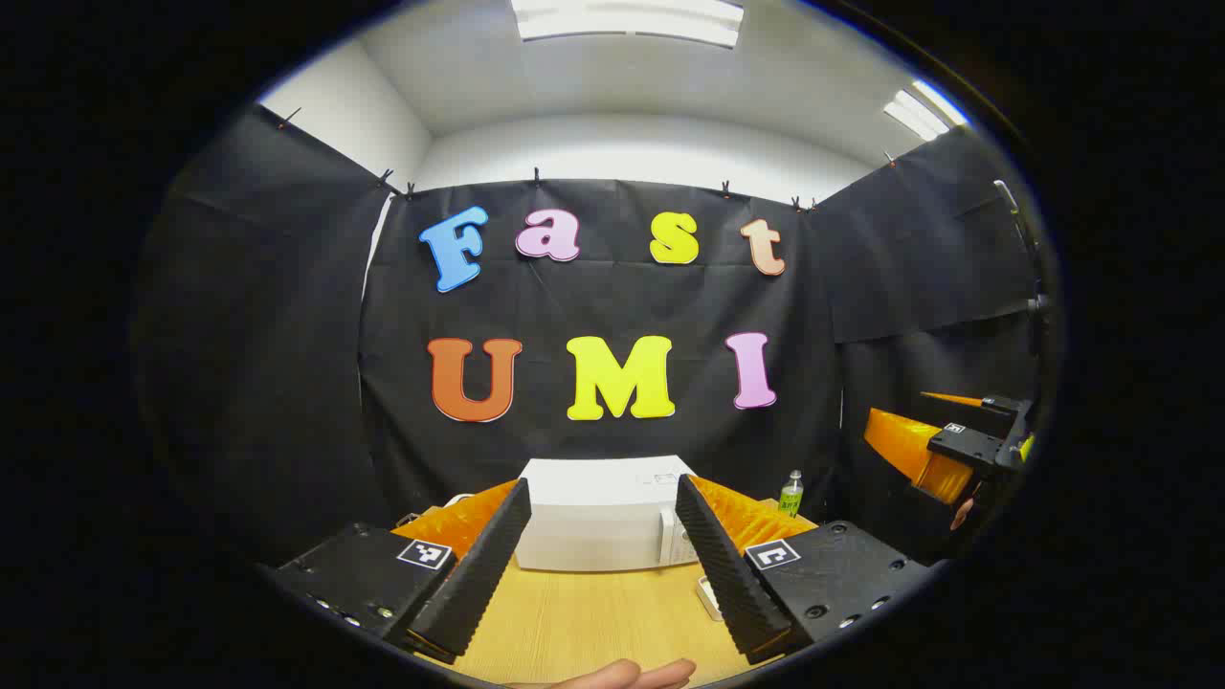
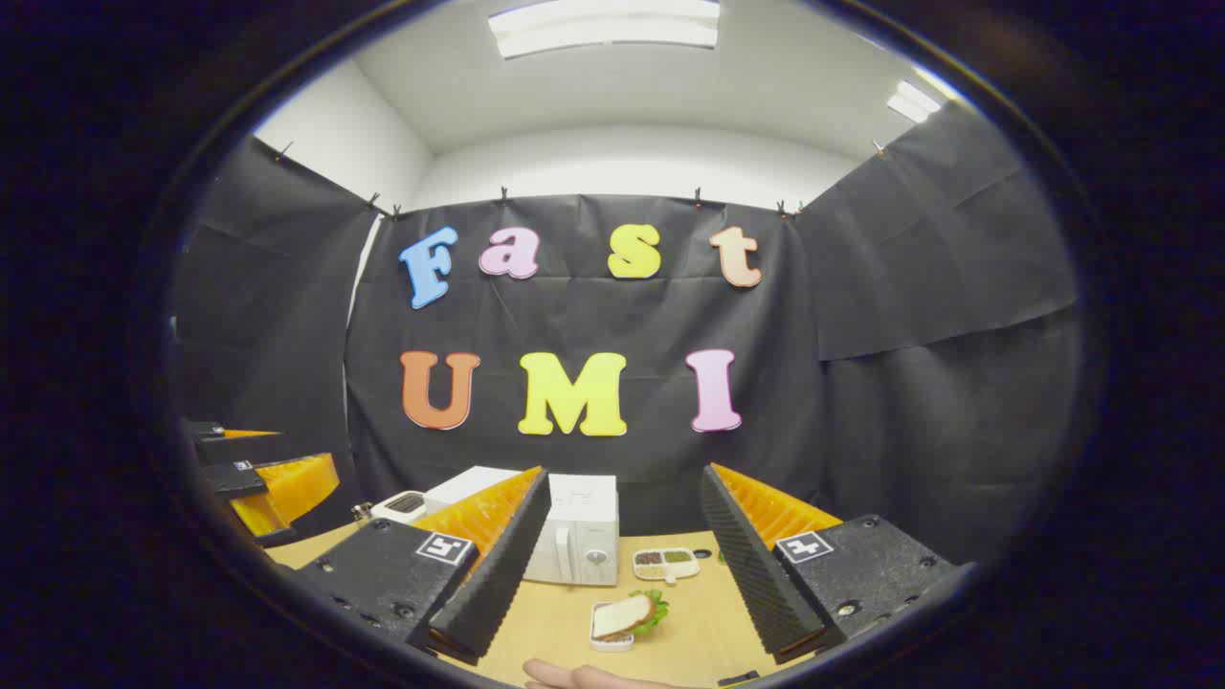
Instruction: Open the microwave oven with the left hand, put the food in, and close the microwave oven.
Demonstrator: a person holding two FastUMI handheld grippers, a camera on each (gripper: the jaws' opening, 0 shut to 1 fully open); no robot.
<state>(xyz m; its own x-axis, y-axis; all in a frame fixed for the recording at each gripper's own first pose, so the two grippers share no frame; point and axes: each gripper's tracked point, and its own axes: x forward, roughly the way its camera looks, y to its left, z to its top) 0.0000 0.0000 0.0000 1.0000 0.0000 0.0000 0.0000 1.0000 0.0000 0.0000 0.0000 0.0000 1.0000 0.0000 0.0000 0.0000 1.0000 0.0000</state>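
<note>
A white microwave oven (image 1: 603,526) stands shut at the back of the wooden table (image 1: 584,622), straight ahead between my left gripper's fingers. The left gripper (image 1: 605,593) is open, held above the table and well short of the oven. In the right gripper view the microwave oven (image 2: 574,541) sits left of centre. A sandwich with lettuce on a small white tray (image 2: 624,619) lies on the table between the fingers of my right gripper (image 2: 617,598), which is open and empty. The right gripper (image 1: 976,450) also appears at the far right of the left gripper view.
A small divided dish of grains (image 2: 665,565) lies right of the oven. A green-labelled bottle (image 1: 790,494) stands beside the oven. A white appliance with a grille (image 2: 402,504) sits at the table's left. A hand (image 1: 622,676) shows at the bottom edge.
</note>
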